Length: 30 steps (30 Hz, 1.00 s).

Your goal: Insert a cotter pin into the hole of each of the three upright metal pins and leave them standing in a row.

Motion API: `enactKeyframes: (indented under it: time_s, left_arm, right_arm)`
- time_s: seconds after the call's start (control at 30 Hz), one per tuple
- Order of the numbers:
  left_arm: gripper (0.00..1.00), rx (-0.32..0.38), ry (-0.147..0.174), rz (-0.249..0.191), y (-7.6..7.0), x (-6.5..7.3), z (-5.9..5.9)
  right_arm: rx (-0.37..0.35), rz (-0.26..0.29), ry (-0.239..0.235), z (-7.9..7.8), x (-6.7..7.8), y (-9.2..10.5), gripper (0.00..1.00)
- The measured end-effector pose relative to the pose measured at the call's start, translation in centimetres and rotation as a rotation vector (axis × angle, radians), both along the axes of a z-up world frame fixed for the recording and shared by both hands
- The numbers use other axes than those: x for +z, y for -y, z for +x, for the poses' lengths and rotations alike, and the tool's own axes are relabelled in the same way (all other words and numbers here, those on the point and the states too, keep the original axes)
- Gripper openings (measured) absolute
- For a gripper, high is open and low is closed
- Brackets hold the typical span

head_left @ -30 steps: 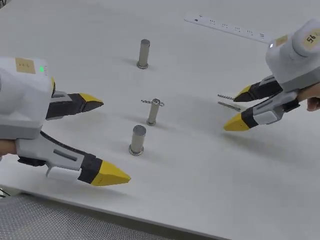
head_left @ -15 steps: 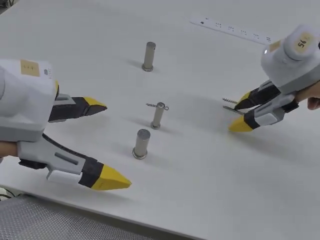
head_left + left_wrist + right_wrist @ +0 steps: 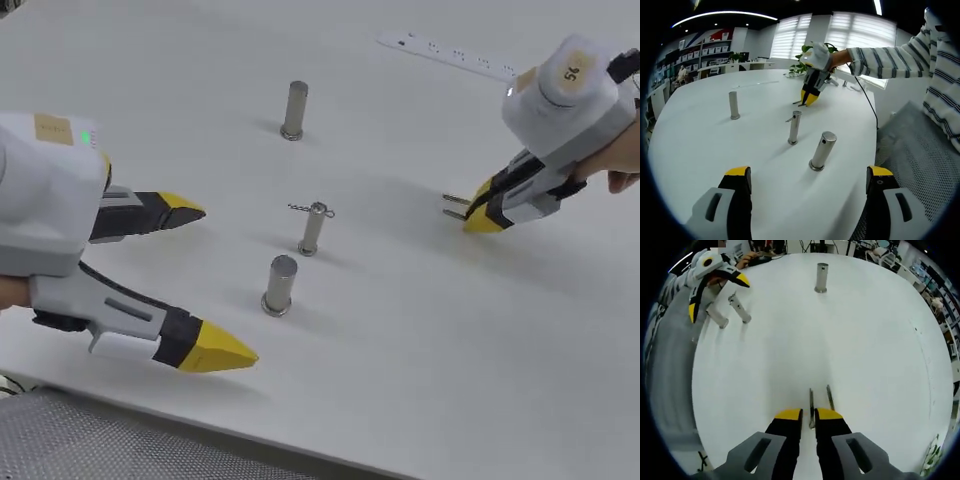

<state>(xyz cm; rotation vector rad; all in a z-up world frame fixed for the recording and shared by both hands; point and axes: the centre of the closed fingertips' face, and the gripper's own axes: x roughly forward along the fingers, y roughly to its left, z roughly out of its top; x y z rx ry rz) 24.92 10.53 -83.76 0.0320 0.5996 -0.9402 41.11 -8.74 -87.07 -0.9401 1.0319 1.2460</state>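
One of three done: middle pin [image 3: 312,232] cottered | near pin [image 3: 278,285], far pin [image 3: 294,110] bare | right hand-held gripper [image 3: 482,217] pinching loose cotter pin [image 3: 811,407] | left hand-held gripper [image 3: 225,283] spread

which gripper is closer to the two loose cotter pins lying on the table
Right. The right gripper is at the loose cotter pins, its fingers closed around one. The left gripper hangs open far off, beyond the upright metal pins.
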Motion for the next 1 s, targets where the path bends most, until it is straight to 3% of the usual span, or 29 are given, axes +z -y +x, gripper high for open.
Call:
enactKeyframes:
  time_s: [0.2, 0.5, 0.63, 0.73, 0.87, 0.93, 1.0]
  left_arm:
    - [0.95, 0.011, 0.004, -0.006, -0.28, 0.18, 0.10]
    - [0.95, 0.024, -0.002, -0.020, -0.45, 0.10, 0.01]
    - [0.95, 0.035, -0.003, -0.024, -0.60, 0.06, 0.20]
    - [0.95, 0.042, -0.003, -0.030, -0.67, 0.20, 0.31]
    - [0.95, 0.038, 0.009, -0.034, -0.55, 0.48, 0.25]
    - [0.93, 0.024, 0.031, -0.031, -0.37, 0.67, 0.10]
    - [0.93, 0.016, 0.027, -0.029, -0.16, 0.72, -0.11]
  right_arm:
    - [-0.027, -0.027, -0.001, 0.32, -0.07, 0.02, 0.07]
    - [0.033, -0.077, 0.038, 0.12, -0.22, -0.04, 0.07]
    - [-0.012, -0.072, 0.038, 0.29, -0.21, -0.01, 0.05]
    - [0.016, -0.065, 0.057, 0.26, -0.21, 0.08, 0.05]
    - [0.014, -0.062, 0.079, 0.64, -0.32, -0.16, 0.04]
    - [0.004, -0.067, 0.080, 0.70, -0.33, -0.16, 0.04]
    - [-0.008, -0.064, 0.074, 0.75, -0.33, -0.16, 0.04]
